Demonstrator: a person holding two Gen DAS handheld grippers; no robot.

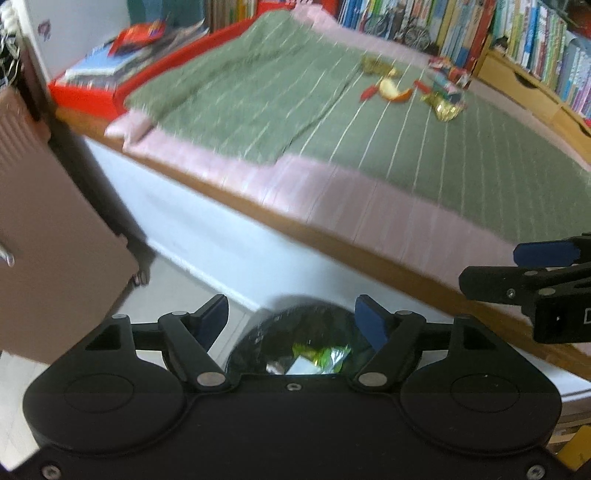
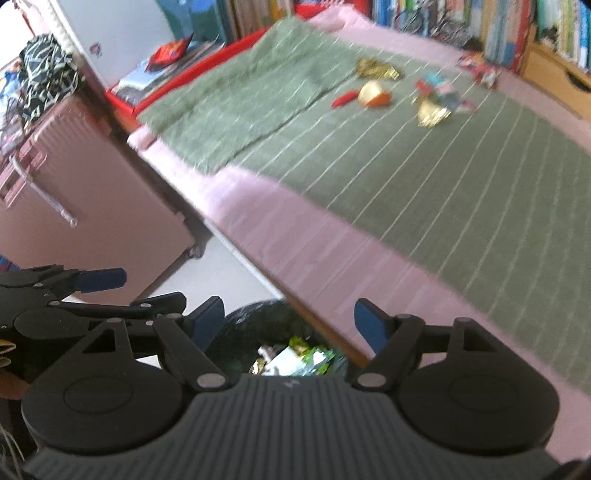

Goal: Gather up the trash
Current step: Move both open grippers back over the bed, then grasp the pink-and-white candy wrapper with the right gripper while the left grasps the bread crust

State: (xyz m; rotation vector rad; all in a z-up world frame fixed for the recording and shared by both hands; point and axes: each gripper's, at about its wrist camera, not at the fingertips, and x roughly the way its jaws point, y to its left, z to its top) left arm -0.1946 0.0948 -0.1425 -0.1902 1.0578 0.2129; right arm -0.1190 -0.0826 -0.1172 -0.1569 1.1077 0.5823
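Trash lies on the far part of a green striped blanket (image 1: 424, 147) on the bed: an orange fruit peel (image 1: 391, 90) (image 2: 373, 95), a gold foil wrapper (image 1: 445, 109) (image 2: 430, 112), a red scrap (image 2: 343, 99) and colourful wrappers (image 1: 448, 77) (image 2: 445, 90). A black-lined trash bin (image 1: 295, 325) (image 2: 258, 317) with green and silver wrappers inside stands on the floor under both grippers. My left gripper (image 1: 293, 323) is open and empty above the bin. My right gripper (image 2: 290, 323) is open and empty too. Each shows at the edge of the other's view.
A pink suitcase (image 2: 85, 192) (image 1: 48, 184) stands left of the bed. A red box with books (image 1: 110, 70) sits at the bed's head. Bookshelves (image 1: 480, 26) and wooden drawers (image 1: 524, 85) run along the far side. A wooden bed rail (image 1: 332, 236) edges the mattress.
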